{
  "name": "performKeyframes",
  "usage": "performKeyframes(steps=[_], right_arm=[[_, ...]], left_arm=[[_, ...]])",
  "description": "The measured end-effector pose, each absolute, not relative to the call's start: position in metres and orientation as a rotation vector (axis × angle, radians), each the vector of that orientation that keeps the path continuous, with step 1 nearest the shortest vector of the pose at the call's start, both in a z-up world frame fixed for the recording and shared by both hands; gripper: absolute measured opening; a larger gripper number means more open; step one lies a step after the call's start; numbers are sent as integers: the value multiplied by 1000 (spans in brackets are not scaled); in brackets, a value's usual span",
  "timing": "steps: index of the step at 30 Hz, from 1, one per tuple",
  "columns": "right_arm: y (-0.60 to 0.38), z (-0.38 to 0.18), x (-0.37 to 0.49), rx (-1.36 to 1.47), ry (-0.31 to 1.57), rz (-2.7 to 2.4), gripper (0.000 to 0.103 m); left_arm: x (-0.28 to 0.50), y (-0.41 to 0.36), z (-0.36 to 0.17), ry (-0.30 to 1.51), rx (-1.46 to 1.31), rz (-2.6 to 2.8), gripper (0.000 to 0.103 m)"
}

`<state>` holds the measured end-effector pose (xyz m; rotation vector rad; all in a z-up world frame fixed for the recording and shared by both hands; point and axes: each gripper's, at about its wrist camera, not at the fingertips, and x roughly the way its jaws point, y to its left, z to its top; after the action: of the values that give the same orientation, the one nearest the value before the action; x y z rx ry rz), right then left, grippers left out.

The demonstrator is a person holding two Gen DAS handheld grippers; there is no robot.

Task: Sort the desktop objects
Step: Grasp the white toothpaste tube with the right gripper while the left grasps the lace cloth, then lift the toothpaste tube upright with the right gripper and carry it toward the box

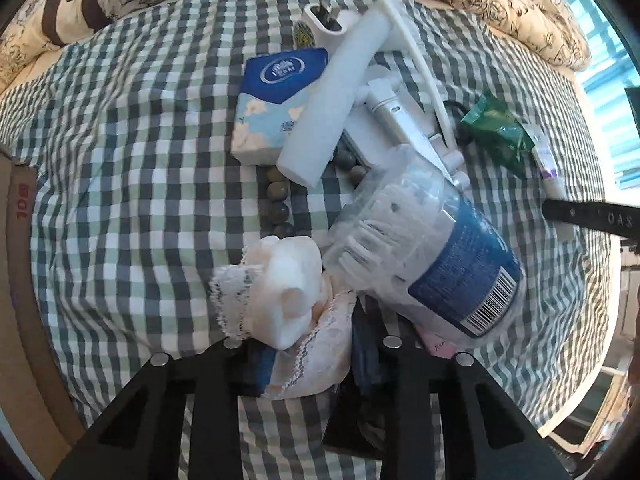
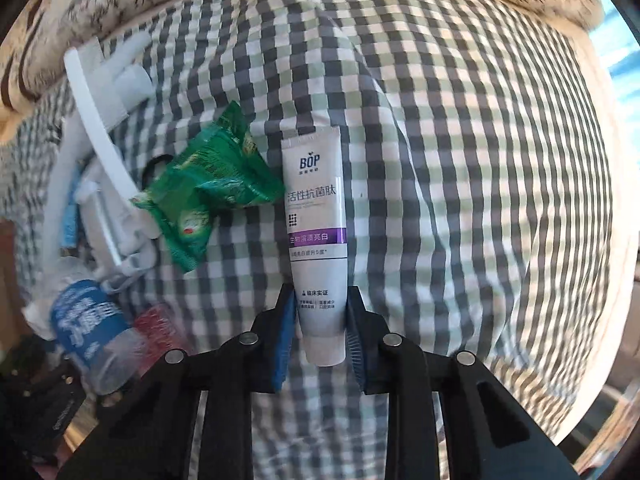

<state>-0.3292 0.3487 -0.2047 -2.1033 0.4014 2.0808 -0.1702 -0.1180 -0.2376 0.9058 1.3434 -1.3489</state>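
Right wrist view looks almost straight down on the checked bedsheet point(image 2: 460, 160), where the right tongs point(image 2: 320, 340) grip the cap end of a white toothpaste tube point(image 2: 316, 216), blue pads pressed to both its sides. A green wrapper point(image 2: 208, 184) lies just beside the tube. Left wrist view, tilted steeply down, shows the left tongs point(image 1: 308, 360) clenched on a lace-trimmed white cloth bundle point(image 1: 288, 300), beside a clear cotton-swab jar point(image 1: 424, 248) lying on its side. A blue tissue pack point(image 1: 272, 108) sits farther toward the quilt point(image 1: 480, 0).
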Motion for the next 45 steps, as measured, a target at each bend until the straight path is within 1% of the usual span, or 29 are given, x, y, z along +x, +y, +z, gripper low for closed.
performKeyframes(steps=[1,2,12,18,22,23,24,25,32,33,34,42,44,45], right_arm=[[349,-202,-326,-2106,417,2083,24],[348,-197,-321,-2102,427,2090,24],[340,-152,-285,-2073,521,2142,24],[335,-116,-271,-2027,541,2173,24],[322,-107,-269,-1993,550,2198,23],[317,-106,-269,-1986,552,2206,22],[314,-102,-268,-1978,552,2214,12],[309,-102,-270,-1978,553,2221,6],[295,-101,-263,-1944,577,2226,6],[296,-102,-261,-1934,595,2221,7],[299,-103,-259,-1929,618,2216,12],[327,-142,-275,-1924,643,2138,14],[331,-153,-283,-1932,635,2124,31],[334,-159,-290,-1927,620,2117,48]], left_arm=[[-167,-117,-235,1342,898,-1348,22],[-168,-117,-231,1339,890,-1348,22],[-154,-108,-186,1318,813,-1321,22],[-145,-101,-156,1283,777,-1330,22],[-140,-96,-143,1266,745,-1322,22],[-137,-93,-139,1263,738,-1323,22],[-134,-91,-136,1262,733,-1324,22],[-132,-88,-133,1258,729,-1324,22],[-124,-74,-120,1248,704,-1335,22],[-124,-73,-120,1247,702,-1336,22],[-124,-73,-120,1247,702,-1336,22],[-130,-76,-134,1268,714,-1303,22],[-132,-78,-140,1287,715,-1289,22],[-133,-78,-143,1291,719,-1283,22]])
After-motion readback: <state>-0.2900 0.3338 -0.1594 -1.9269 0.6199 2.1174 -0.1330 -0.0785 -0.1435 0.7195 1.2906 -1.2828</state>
